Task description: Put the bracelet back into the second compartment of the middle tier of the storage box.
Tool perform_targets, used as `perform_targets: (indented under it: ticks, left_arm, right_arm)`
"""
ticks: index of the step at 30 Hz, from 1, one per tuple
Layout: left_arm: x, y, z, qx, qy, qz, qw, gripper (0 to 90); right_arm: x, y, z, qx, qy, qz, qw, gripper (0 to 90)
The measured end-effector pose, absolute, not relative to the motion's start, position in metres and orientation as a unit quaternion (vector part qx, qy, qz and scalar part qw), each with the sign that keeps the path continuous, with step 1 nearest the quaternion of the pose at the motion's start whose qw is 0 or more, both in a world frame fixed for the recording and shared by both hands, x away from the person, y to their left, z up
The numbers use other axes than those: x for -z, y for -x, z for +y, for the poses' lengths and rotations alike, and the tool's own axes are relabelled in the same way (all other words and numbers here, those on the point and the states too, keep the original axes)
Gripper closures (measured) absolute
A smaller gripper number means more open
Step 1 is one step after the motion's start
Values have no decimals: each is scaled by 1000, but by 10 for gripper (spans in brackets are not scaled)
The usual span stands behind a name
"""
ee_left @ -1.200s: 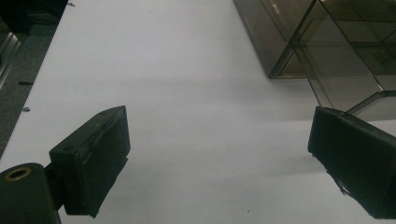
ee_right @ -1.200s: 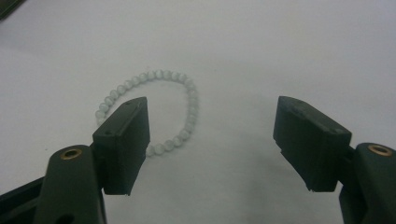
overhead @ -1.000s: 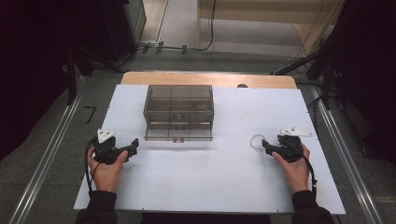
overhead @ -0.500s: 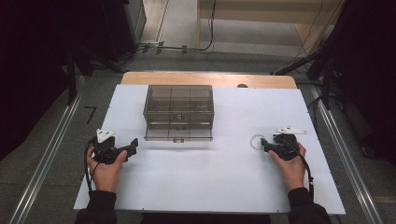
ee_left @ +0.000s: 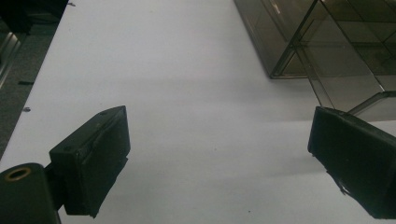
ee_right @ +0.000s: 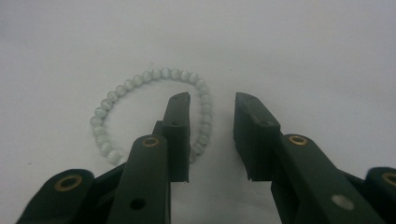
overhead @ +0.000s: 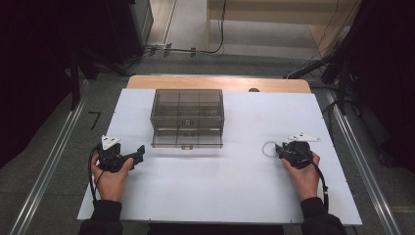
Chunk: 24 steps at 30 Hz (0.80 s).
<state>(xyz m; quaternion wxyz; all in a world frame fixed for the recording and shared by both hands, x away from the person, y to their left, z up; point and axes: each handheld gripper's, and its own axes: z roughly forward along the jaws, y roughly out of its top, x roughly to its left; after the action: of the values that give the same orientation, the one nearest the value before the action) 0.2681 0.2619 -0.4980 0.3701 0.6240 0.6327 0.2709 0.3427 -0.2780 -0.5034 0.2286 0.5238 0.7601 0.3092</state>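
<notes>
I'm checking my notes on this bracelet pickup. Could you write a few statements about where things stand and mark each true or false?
1. The right tongs straddle one side of the bead bracelet, jaws apart. True.
2. The bracelet is lifted off the table. False: it lies flat on it.
3. The left tongs are open and hold nothing. True.
4. The bracelet lies inside the clear drawer organizer. False: it lies on the table to the organizer's right.

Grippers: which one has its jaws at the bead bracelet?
The right gripper: its jaws straddle the bead bracelet's rim. The left gripper gapes over bare table.
</notes>
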Motion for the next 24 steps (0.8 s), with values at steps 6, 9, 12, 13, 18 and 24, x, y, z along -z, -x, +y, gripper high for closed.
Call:
perform_targets:
  ticks: [6, 9, 12, 13, 18, 24]
  left_arm:
    - [498, -268, 262, -270, -624, 633, 370, 57]
    - [498, -268, 261, -270, -624, 633, 370, 57]
    - [498, -268, 261, -270, -625, 633, 370, 57]
    - [498, -268, 261, -270, -624, 633, 370, 57]
    - [498, -268, 261, -270, -624, 633, 370, 57]
    - [498, -268, 261, -269, -625, 633, 369, 57]
  right_arm:
    - [504, -342, -278, -311, -528, 757, 226, 705]
    - [504, -342, -278, -312, -531, 755, 225, 760]
    - [504, -342, -279, -313, -532, 755, 222, 817]
    - [504, -342, -279, -314, -533, 754, 221, 824]
    - [504, -342, -279, -316, -533, 754, 218, 835]
    - [503, -343, -280, -317, -539, 751, 213, 841]
